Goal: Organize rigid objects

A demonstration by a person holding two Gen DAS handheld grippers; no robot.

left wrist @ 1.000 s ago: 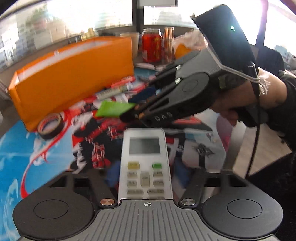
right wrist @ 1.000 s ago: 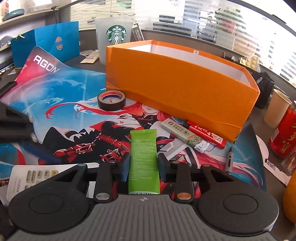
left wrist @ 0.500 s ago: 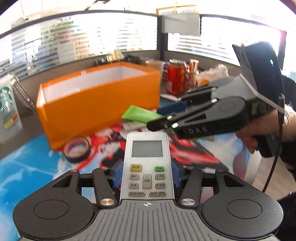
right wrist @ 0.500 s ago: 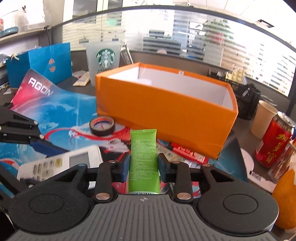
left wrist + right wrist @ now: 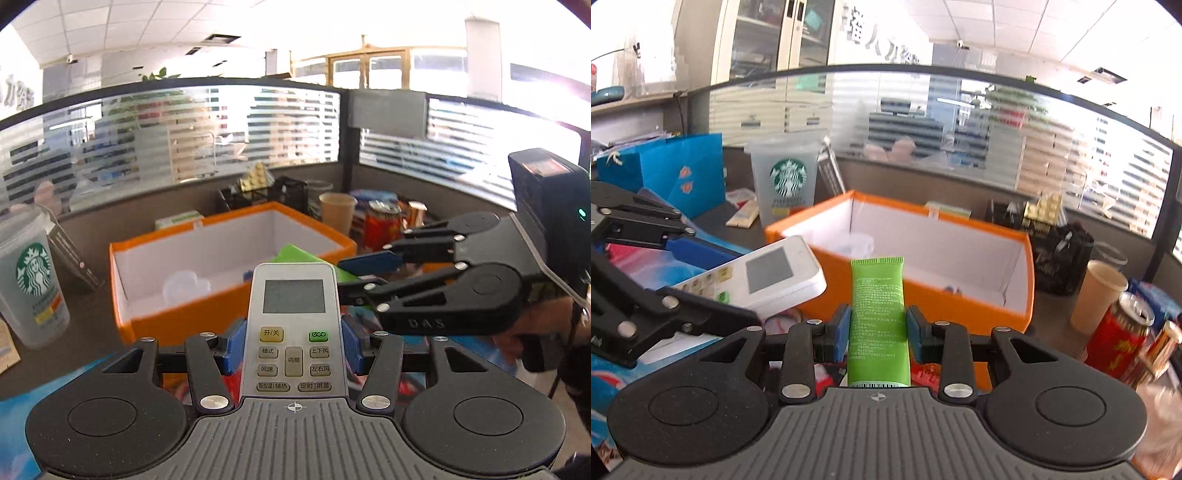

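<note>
My left gripper (image 5: 293, 341) is shut on a white remote control (image 5: 293, 325) and holds it in the air in front of the open orange box (image 5: 162, 325). My right gripper (image 5: 877, 334) is shut on a green tube (image 5: 878, 317) and holds it up before the same orange box (image 5: 960, 302). In the left wrist view the right gripper (image 5: 354, 273) reaches in from the right with the green tube (image 5: 295, 254) over the box's near right rim. In the right wrist view the remote (image 5: 768, 277) and the left gripper (image 5: 713, 284) sit at the left. A clear plastic item (image 5: 184, 286) lies inside the box.
A Starbucks cup (image 5: 31, 280) stands left of the box. A paper cup (image 5: 1099, 291), a red can (image 5: 1123, 343) and a black mesh organiser (image 5: 1060, 254) stand to its right. A blue paper bag (image 5: 679, 173) is at the back left. A colourful desk mat (image 5: 37, 402) lies below.
Both grippers have risen from the desk mat with their objects and moved toward the orange box, whose white inside now shows. The tape roll and small items on the mat have dropped out of view.
</note>
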